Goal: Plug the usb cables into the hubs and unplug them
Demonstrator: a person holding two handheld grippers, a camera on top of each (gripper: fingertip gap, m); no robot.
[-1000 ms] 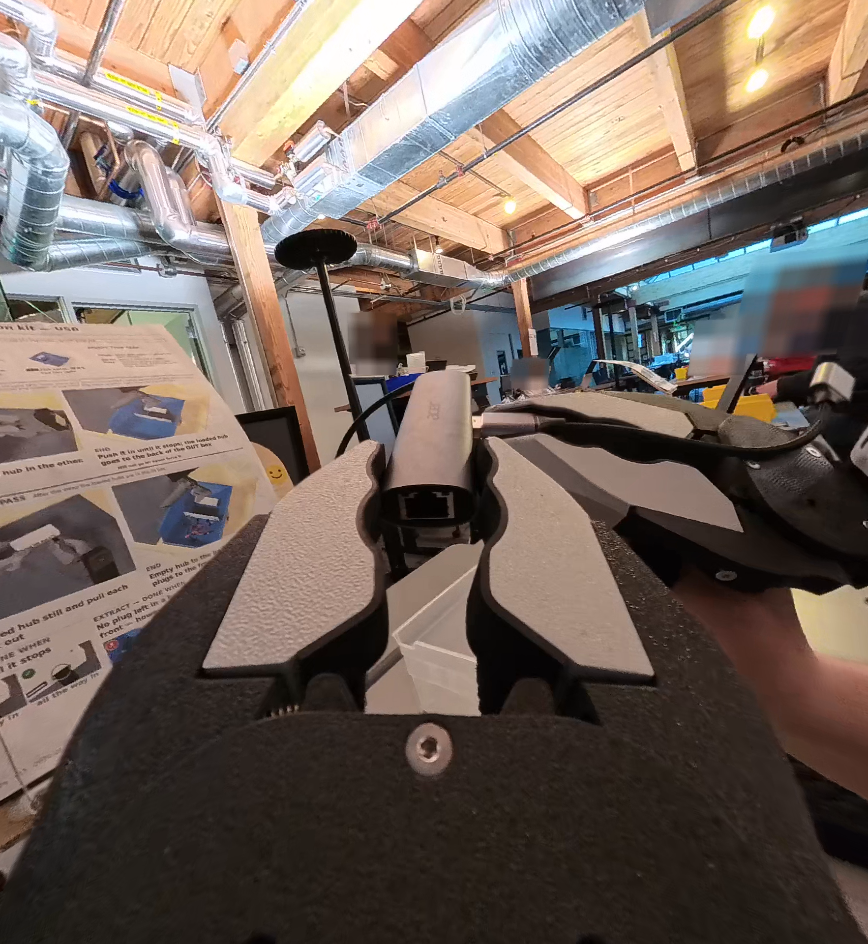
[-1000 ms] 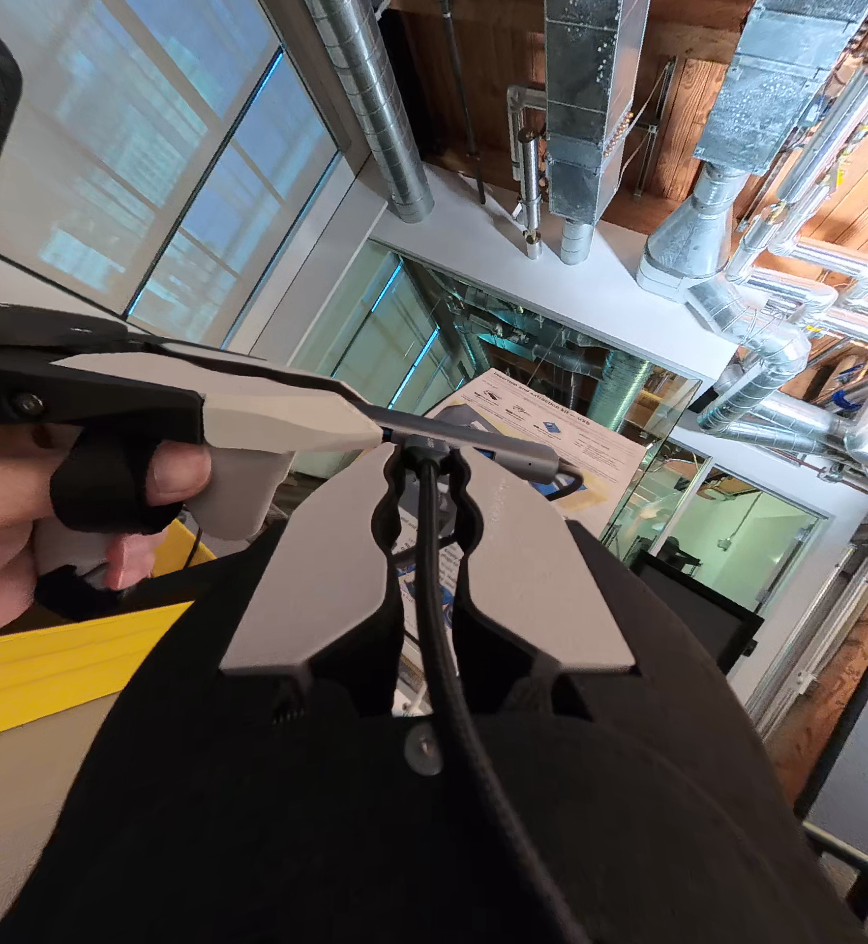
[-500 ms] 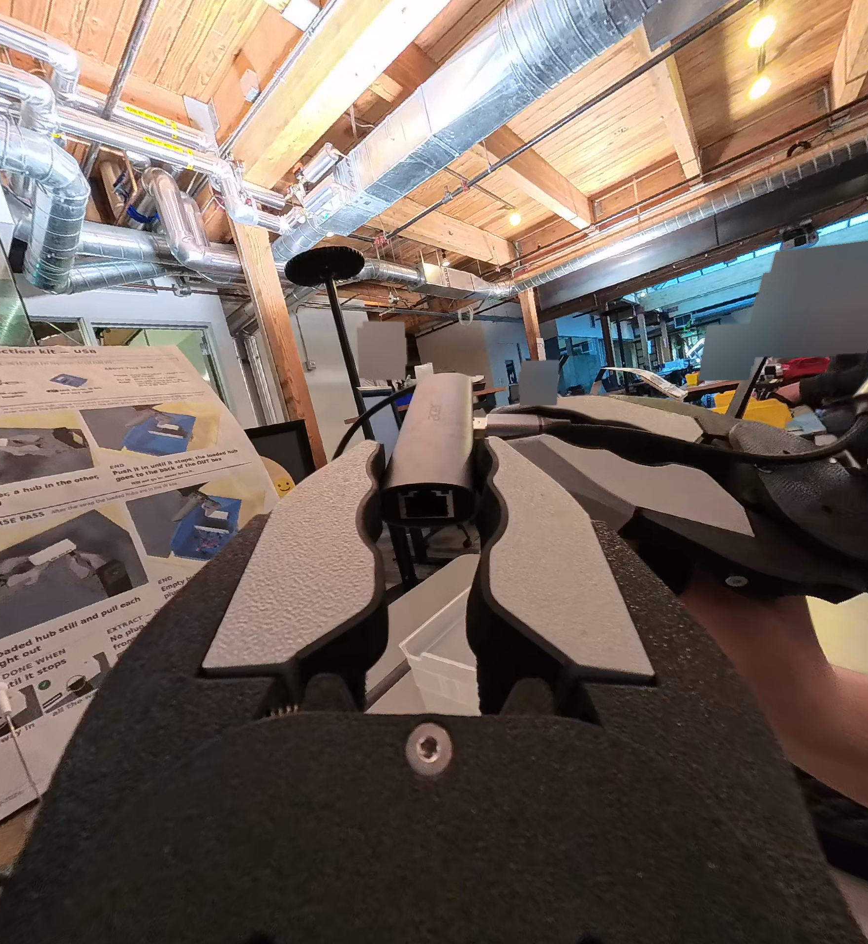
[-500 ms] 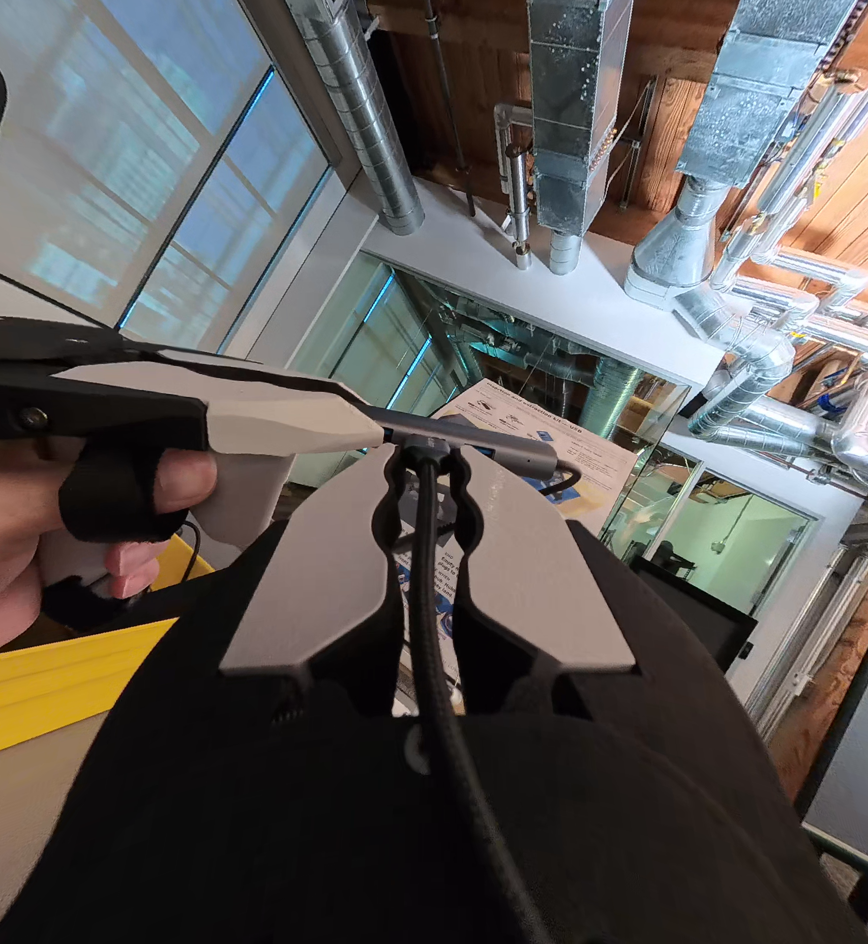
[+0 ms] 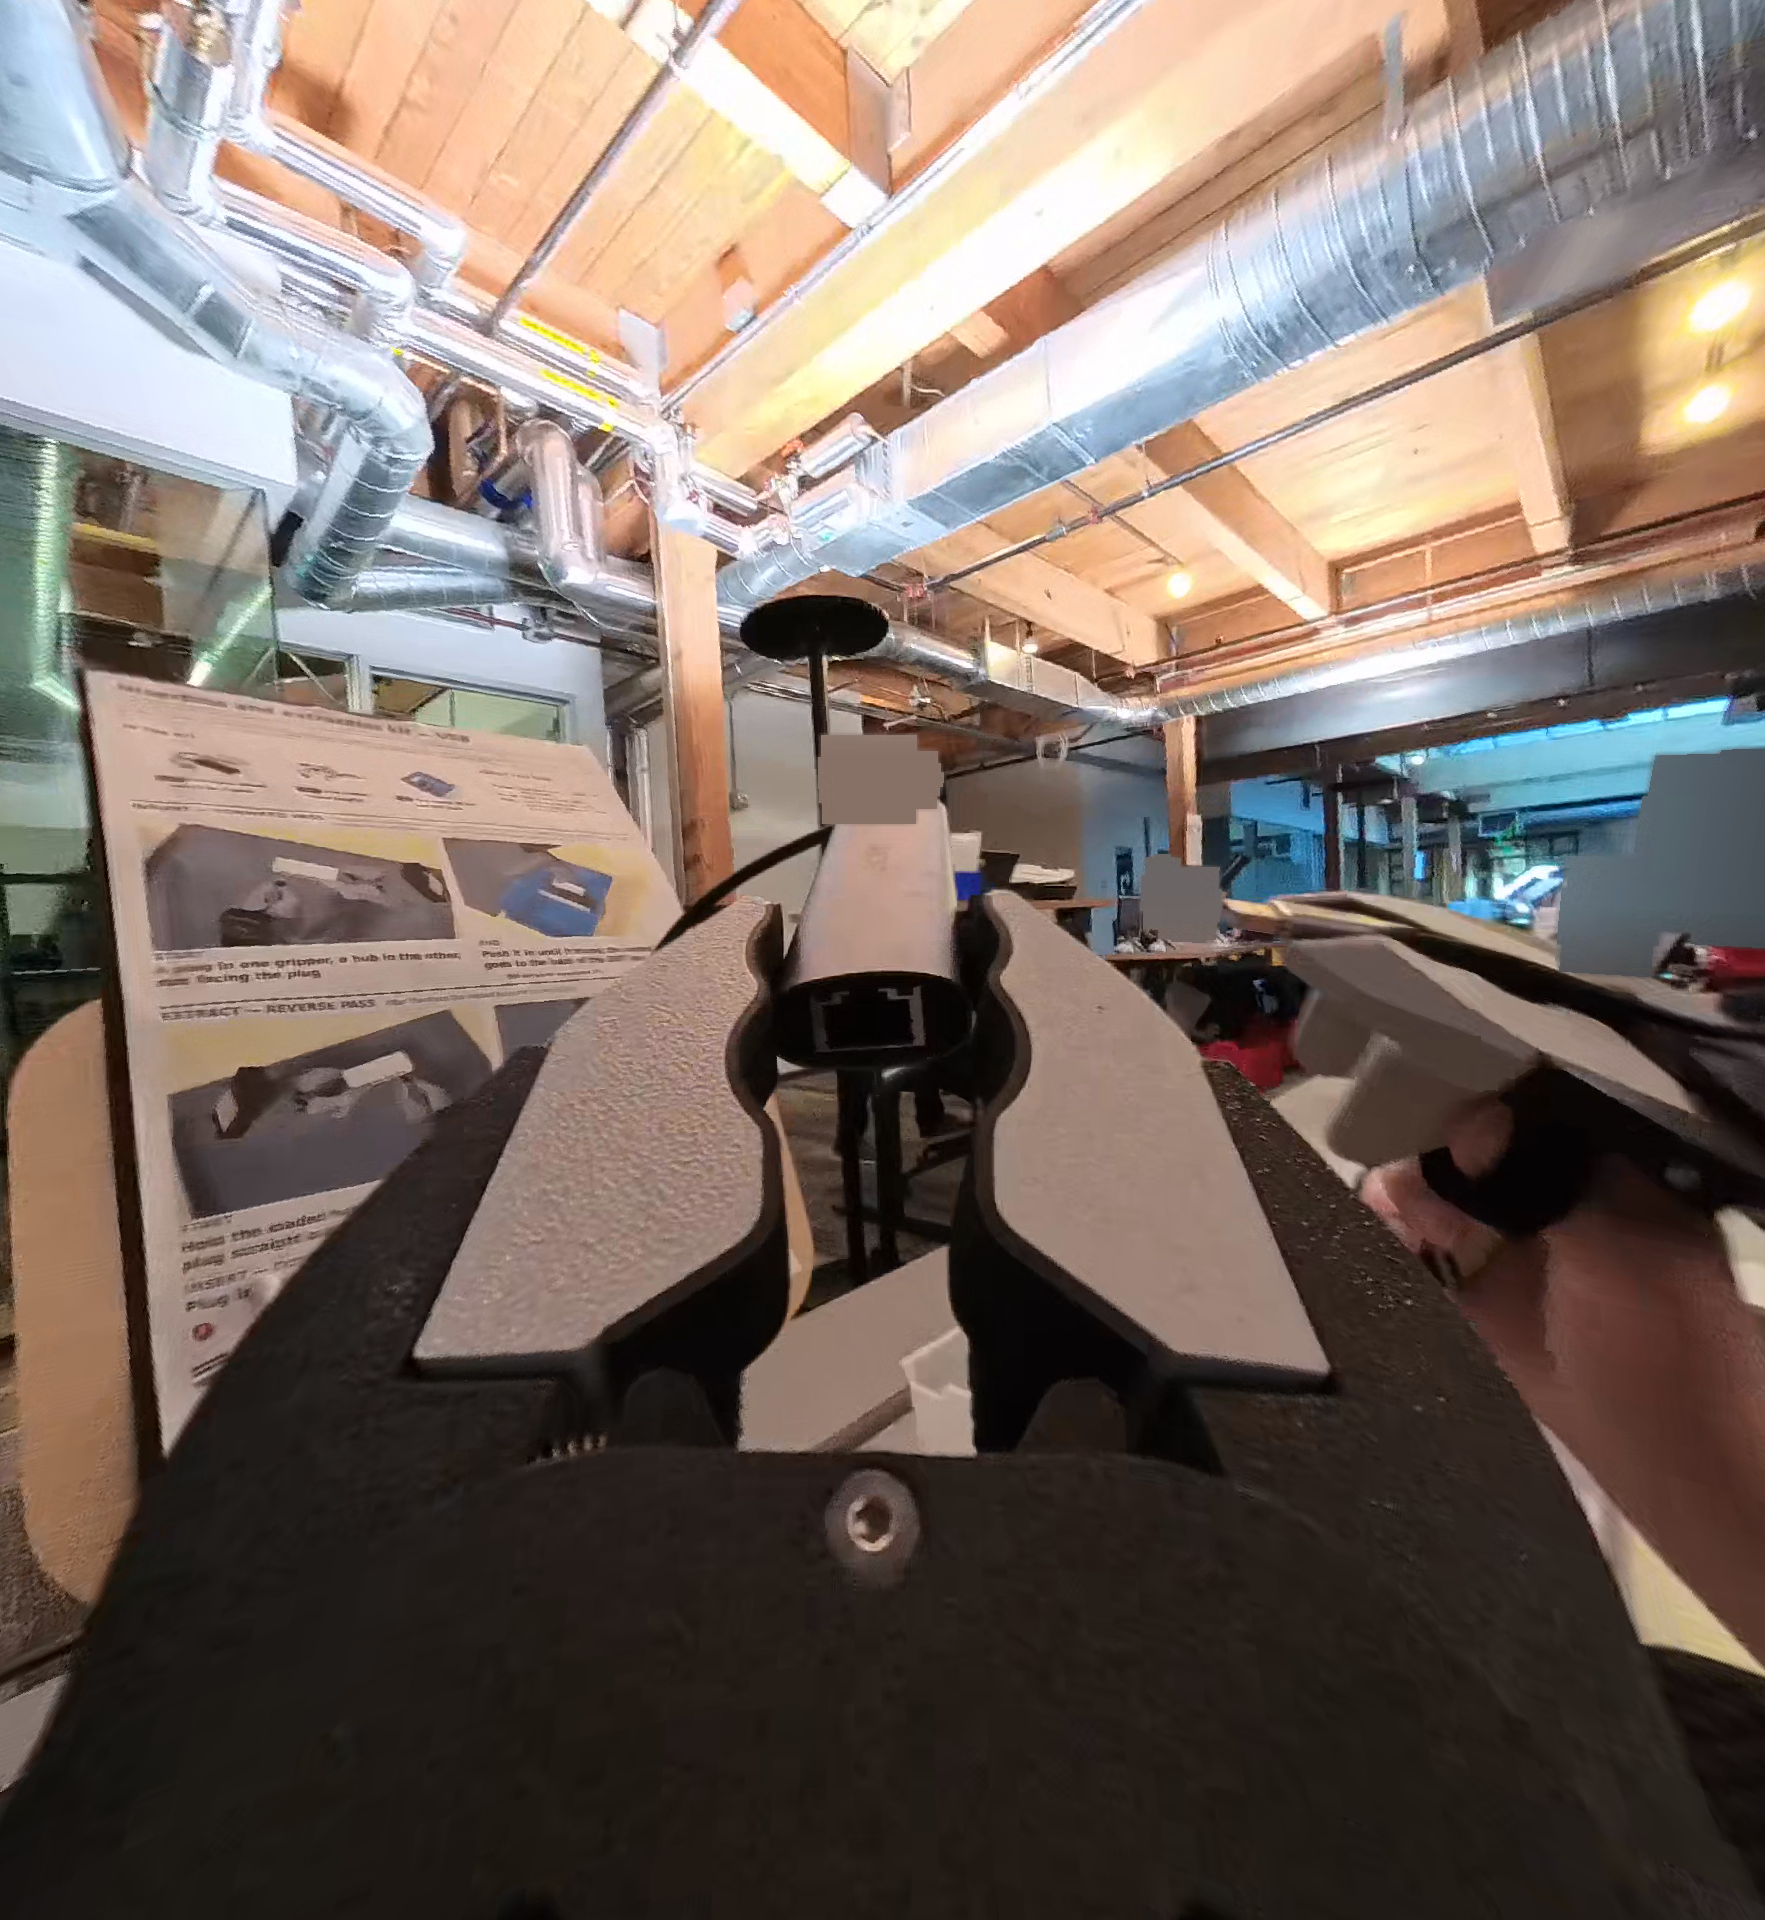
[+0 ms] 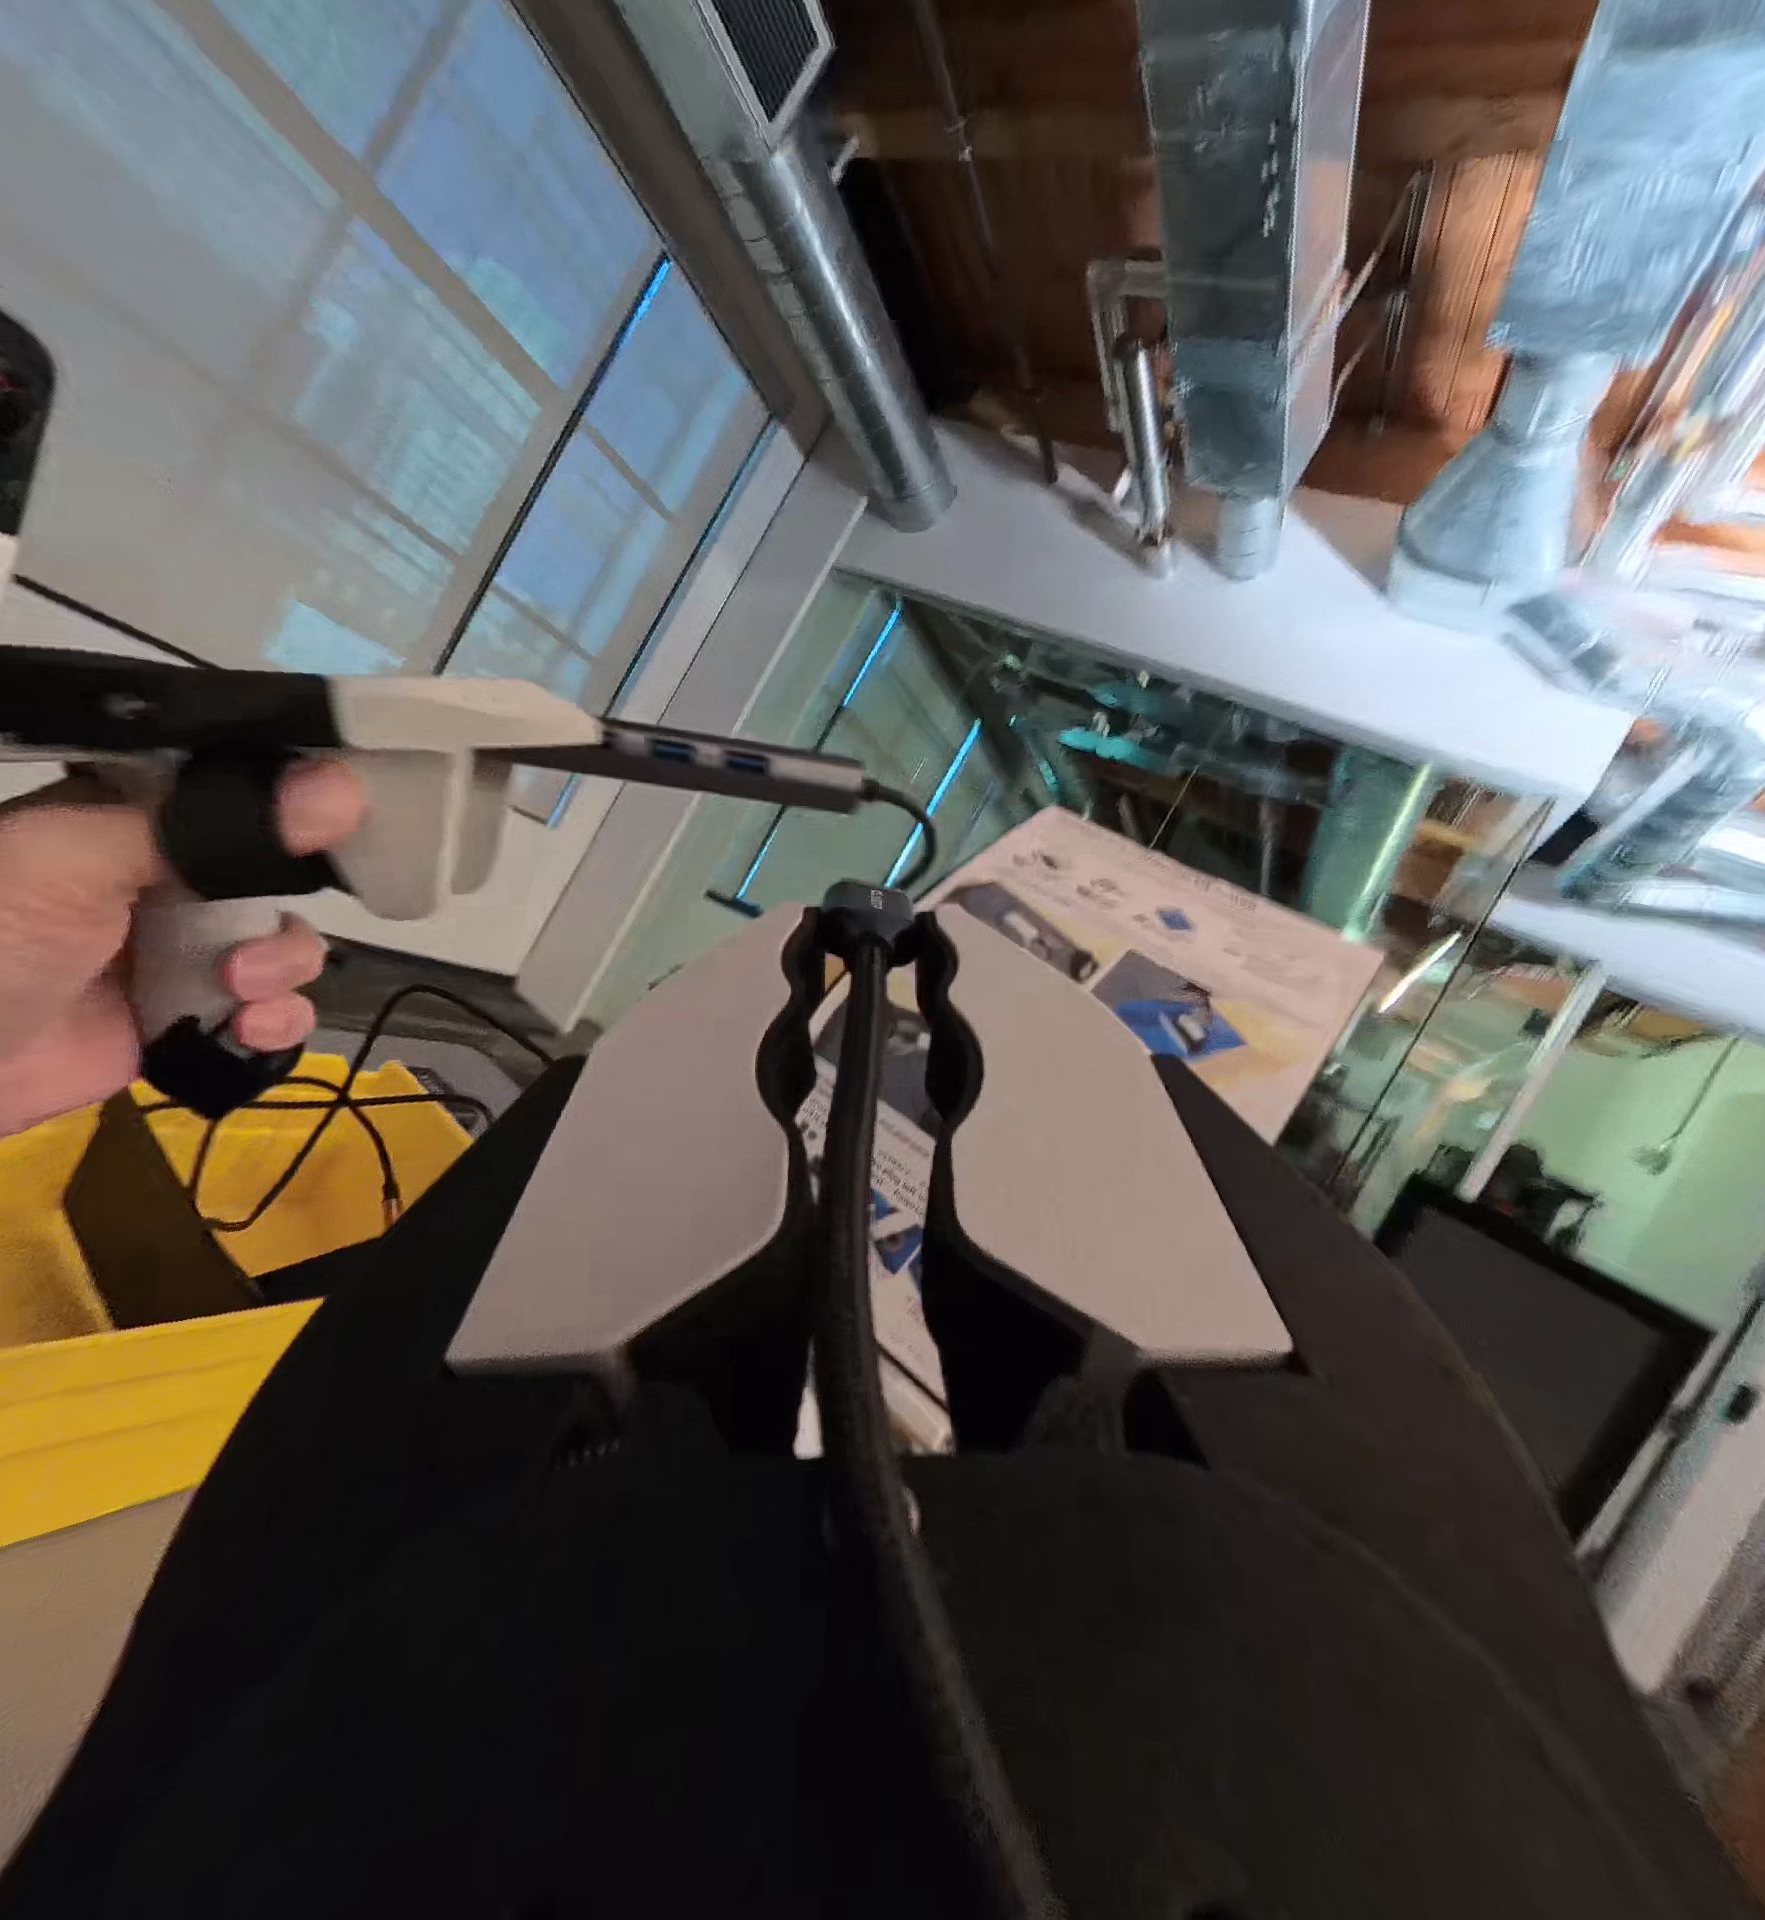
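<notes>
Two grippers are held up off the work surface, each closed on its own part, with the hub as the landmark. The left gripper (image 5: 873, 961) has its jaws clamped on the sides of the dark grey hub (image 5: 873, 935), whose near end, with a square socket, faces the camera between the fingertips. From the right wrist view the same hub (image 6: 743, 764) sticks out past the left gripper's pale fingers, two blue ports along its side uncovered, and its own thin lead (image 6: 914, 821) curls down from its far end. The right gripper (image 6: 867, 920) is closed on the plug (image 6: 865, 902) of a braided black cable (image 6: 857, 1195), which runs back between its fingers. That plug sits below the hub and apart from it, with open air between. Behind the hub stands an instruction sheet (image 5: 338, 935); below the left hand lies a yellow bin (image 6: 47, 1382).
</notes>
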